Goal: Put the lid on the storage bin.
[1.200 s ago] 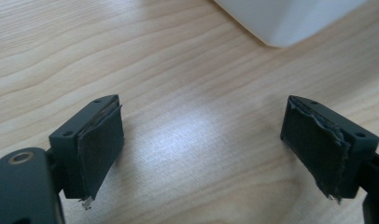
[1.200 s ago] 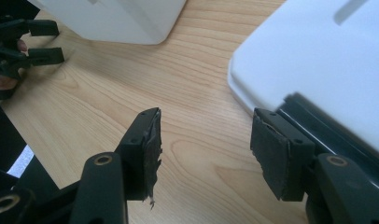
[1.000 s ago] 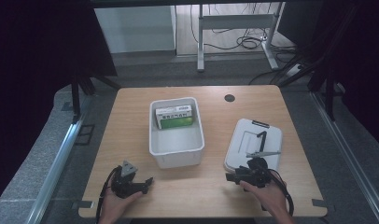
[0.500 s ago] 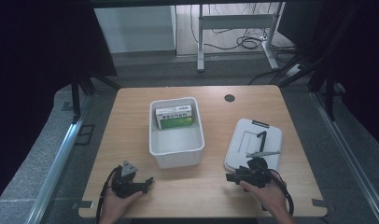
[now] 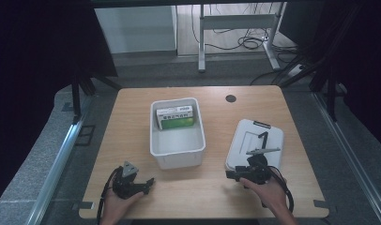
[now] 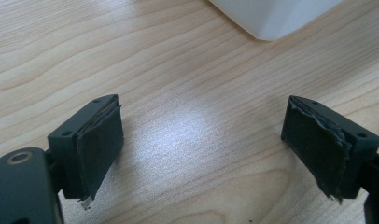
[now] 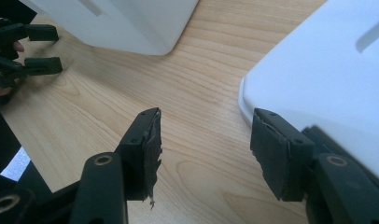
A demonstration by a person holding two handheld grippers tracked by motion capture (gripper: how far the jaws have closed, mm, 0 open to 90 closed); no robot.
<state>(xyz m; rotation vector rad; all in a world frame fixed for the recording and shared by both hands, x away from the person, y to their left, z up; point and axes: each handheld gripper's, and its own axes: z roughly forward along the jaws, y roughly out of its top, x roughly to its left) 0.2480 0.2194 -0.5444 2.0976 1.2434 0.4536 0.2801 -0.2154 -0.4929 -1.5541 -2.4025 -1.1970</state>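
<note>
The light wooden table [image 5: 132,122] is evenly lit from above; dark surroundings are seen. A soft glare patch is shown in the left gripper view.

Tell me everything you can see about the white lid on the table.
The white lid lies flat on the wooden table, right of the white bin and apart from it. It looks like smooth plastic, rectangular with rounded corners, with dark latch pieces on top. The right gripper sits open at its near corner; whether they touch is unclear.
</note>
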